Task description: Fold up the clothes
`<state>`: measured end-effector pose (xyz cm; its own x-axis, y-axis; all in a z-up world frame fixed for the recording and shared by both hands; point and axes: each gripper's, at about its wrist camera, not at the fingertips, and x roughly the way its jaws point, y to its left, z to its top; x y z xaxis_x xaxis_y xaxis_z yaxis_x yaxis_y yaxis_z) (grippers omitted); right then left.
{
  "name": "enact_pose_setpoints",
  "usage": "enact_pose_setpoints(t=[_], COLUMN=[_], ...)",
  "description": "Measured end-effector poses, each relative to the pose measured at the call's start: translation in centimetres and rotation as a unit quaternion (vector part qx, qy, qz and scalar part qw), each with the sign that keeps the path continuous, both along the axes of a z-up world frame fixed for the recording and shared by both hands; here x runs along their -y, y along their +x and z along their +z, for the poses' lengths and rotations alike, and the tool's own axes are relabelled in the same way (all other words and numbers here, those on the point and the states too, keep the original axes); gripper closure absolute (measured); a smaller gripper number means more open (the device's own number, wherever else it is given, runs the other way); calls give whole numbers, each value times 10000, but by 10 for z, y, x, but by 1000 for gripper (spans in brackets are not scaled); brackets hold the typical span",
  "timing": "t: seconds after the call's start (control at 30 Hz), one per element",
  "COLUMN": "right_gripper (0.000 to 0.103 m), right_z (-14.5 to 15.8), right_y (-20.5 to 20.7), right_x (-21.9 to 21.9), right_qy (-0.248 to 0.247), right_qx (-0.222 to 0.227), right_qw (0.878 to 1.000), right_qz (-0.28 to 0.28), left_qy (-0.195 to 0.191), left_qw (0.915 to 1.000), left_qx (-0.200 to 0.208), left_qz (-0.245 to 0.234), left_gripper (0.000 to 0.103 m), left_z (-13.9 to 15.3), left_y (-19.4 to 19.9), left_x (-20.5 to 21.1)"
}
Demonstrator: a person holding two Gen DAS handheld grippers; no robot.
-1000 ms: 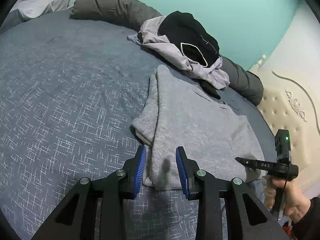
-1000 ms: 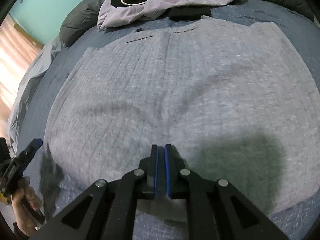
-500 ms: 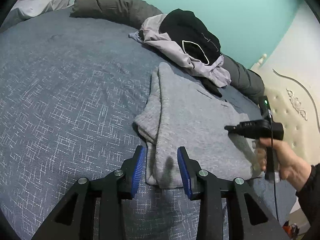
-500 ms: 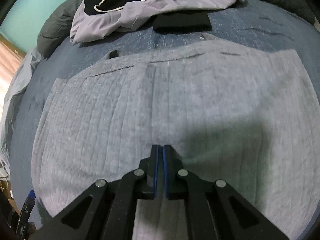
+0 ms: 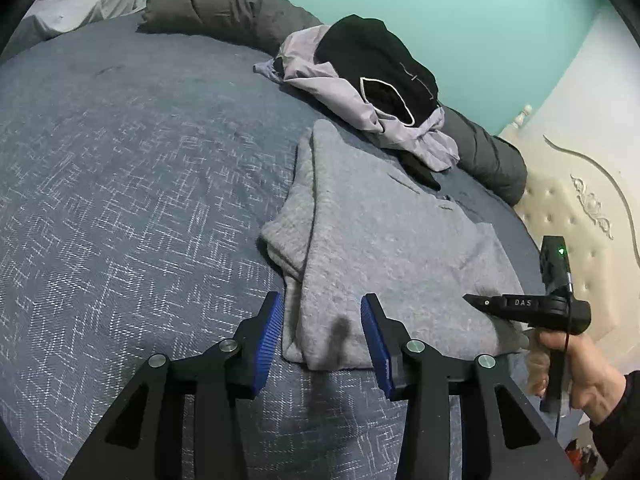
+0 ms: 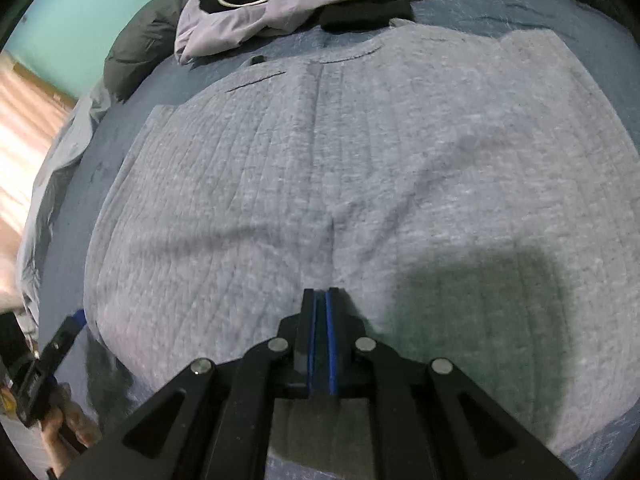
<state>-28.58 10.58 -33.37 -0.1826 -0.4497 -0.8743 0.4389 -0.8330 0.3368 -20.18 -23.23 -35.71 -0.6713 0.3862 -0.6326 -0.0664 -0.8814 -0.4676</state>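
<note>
Dim, even indoor light; soft gripper shadow on grey sweater (image 6: 484, 320); heavy fisheye bending, dark vignetted corners.

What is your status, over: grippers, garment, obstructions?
Left gripper open, at grey sweater's near corner. Right gripper shut, empty, above sweater. Clothes pile touches far edge.

Only one legible marking: the white letters "DAS", printed on the side of the black handheld right gripper (image 5: 486, 302), seen from the left wrist view. Nothing else readable on the clothes, bedding or walls in either view.
</note>
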Motion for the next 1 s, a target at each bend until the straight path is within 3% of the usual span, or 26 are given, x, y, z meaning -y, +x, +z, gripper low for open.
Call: enact_pose_setpoints(t=[0.17,0.3,0.47,0.6,0.67,0.73,0.83,1.0], right_gripper=[99,99,99,98,89,69,62,62], right_z=[25,35,25,24,22,20,9,-15], right_y=[29,54,56,54,53,50,40,24], right_x=[-27,-73,-129,-180,-193,-212,-228,-239], right_qy=[-475,-1015,-1053,-960,-938,-998,-1215,-1720], right_qx=[-254,-522,-716,-939,-998,-967,-705,-172], right_qw=[9985,9928,9869,9783,9735,9679,9621,9515], right_qz=[-94,-357,-990,-1578,-1830,-2092,-2336,-2544], left_qy=[70,570,1231,1153,1129,1134,1192,1512], left_qw=[9999,9980,9901,9901,9899,9893,9877,9824], left_qx=[41,258,637,755,801,857,918,885], left_qz=[-67,38,220,273,292,329,418,650], left_gripper=[53,44,42,40,37,35,33,32], left_z=[-1,-8,-19,-22,-23,-26,-29,-33], left_y=[0,-1,3,6,6,6,4,0], left_x=[-2,6,11,3,-1,-4,-5,0])
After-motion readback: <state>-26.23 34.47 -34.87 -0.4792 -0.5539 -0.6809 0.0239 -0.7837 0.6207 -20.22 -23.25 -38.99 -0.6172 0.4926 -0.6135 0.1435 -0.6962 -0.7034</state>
